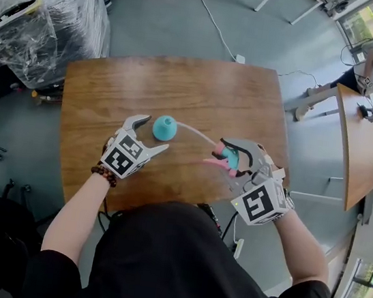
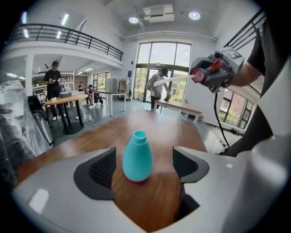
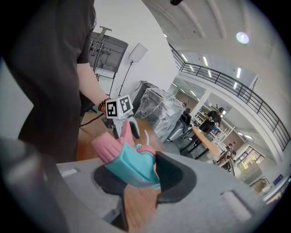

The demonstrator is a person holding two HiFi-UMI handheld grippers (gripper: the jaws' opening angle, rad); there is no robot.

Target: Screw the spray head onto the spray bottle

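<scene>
My left gripper [image 2: 144,164], jaws released, flanks the smooth, pear-shaped teal bottle [image 2: 137,157] upright mid-frame on the grained wooden bench [image 2: 150,200]; my right gripper [image 3: 138,175] clenches the angular teal-and-pink plastic spray head [image 3: 129,164] in its jaws.

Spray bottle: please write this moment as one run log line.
left gripper: open, spray bottle between jaws | right gripper: shut on spray head | spray bottle: upright on table, uncapped
</scene>
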